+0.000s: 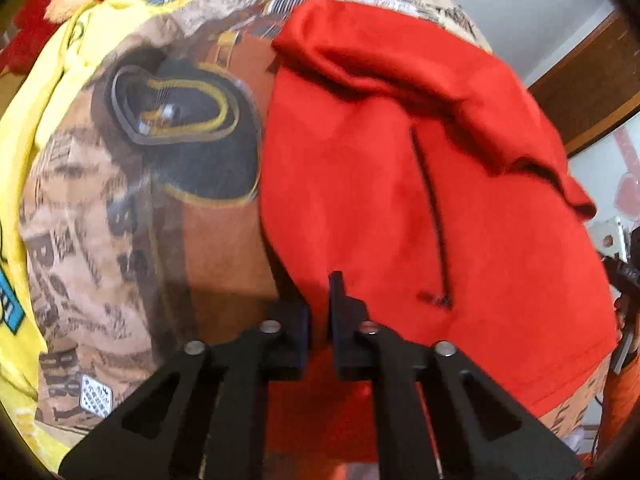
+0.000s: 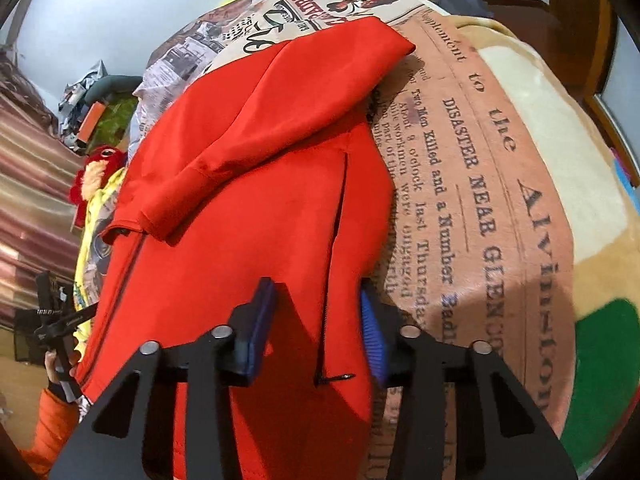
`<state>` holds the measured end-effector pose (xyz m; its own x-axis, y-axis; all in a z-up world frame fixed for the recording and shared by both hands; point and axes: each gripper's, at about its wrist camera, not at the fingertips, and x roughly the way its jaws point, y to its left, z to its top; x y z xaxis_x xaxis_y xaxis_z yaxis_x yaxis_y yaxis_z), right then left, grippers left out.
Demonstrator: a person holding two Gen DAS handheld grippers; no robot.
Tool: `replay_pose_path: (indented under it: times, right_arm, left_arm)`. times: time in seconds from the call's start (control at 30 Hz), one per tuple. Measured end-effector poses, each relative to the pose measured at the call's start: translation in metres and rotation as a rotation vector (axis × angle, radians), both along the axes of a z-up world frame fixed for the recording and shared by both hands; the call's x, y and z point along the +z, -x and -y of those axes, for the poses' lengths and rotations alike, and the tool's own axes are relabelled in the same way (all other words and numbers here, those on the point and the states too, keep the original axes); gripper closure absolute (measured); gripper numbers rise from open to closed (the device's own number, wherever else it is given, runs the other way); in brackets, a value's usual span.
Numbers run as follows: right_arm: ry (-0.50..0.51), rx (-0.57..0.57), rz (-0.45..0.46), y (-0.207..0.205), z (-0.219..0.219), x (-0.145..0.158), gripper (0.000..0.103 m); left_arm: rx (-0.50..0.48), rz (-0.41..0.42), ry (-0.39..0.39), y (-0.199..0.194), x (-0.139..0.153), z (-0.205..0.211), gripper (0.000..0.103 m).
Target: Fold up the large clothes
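The red jacket (image 2: 248,216) lies flat on a bedspread (image 2: 472,184) printed like old newspaper, its long axis running from the lower middle of the right wrist view up toward the upper middle, hem end nearest the camera and a sleeve (image 2: 280,112) folded across its upper part; a dark zip line (image 2: 334,264) runs down the cloth and ends in a small pull near the bottom of the frame. The right gripper (image 2: 318,328) sits over that near hem with its jaws well apart, blue pads either side of the zip line, one pad at the jacket's right edge, nothing held between them; so the cloth lies straight ahead of it and partly beneath it. In the left wrist view the jacket (image 1: 400,200) fills the middle and right of the frame, and the left gripper (image 1: 320,320) sits at its lower left edge with its jaws nearly together; red cloth shows behind the narrow gap, but I cannot tell whether any is pinched. A yellow garment (image 1: 24,168) lies at the left edge of that frame. Both grippers look about equally near the hem, one toward each corner, which in my judgement suits a lift of the near end up along the long axis.
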<state>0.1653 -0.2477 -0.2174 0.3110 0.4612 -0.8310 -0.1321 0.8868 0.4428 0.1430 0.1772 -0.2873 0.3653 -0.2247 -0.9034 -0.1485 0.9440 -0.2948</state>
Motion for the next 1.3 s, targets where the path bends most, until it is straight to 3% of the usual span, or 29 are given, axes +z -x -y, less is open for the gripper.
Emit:
replay_pose_path:
  times: [0.03,0.1,0.33,0.5,0.63,0.77,0.83,1.07,1.2,1.3]
  right_arm:
    - [-0.018,0.005,-0.005,-0.001,0.000,0.001,0.092]
    - [-0.019,0.031,0.013,-0.002,-0.005,0.007,0.093]
    - [-0.052,0.086,0.149,-0.017,-0.017,0.049,0.094]
    - [-0.111,0.063,0.206,-0.048,-0.015,0.069,0.094]
    - [-0.064,0.040,0.255,-0.084,-0.023,0.073,0.094]
    - [-0.065,-0.043,0.236,-0.130,-0.017,0.060,0.094]
    - [-0.081,-0.079,0.203,-0.153,-0.013,0.047,0.094]
    - [-0.088,-0.109,0.087,-0.201,-0.011,0.001,0.093]
    - [-0.143,-0.111,0.075,-0.198,0.002,0.000,0.091]
    - [-0.080,-0.142,0.110,-0.190,0.014,0.014,0.075]
  left_arm:
    - [-0.006,0.014,0.007,-0.003,0.005,0.003,0.097]
    - [-0.019,0.042,0.033,-0.011,0.014,0.010,0.098]
    - [-0.022,0.178,0.112,-0.034,0.068,0.001,0.099]
    - [0.019,0.271,0.188,-0.077,0.100,-0.022,0.099]
    - [0.103,0.330,0.121,-0.116,0.117,-0.038,0.099]
    - [0.173,0.305,0.032,-0.167,0.097,-0.051,0.099]
    - [0.195,0.279,0.026,-0.184,0.078,-0.056,0.099]
    - [0.195,0.101,-0.015,-0.232,-0.006,-0.053,0.098]
    - [0.152,0.108,-0.071,-0.231,-0.013,-0.048,0.094]
    - [0.114,0.091,-0.091,-0.227,-0.005,-0.047,0.092]
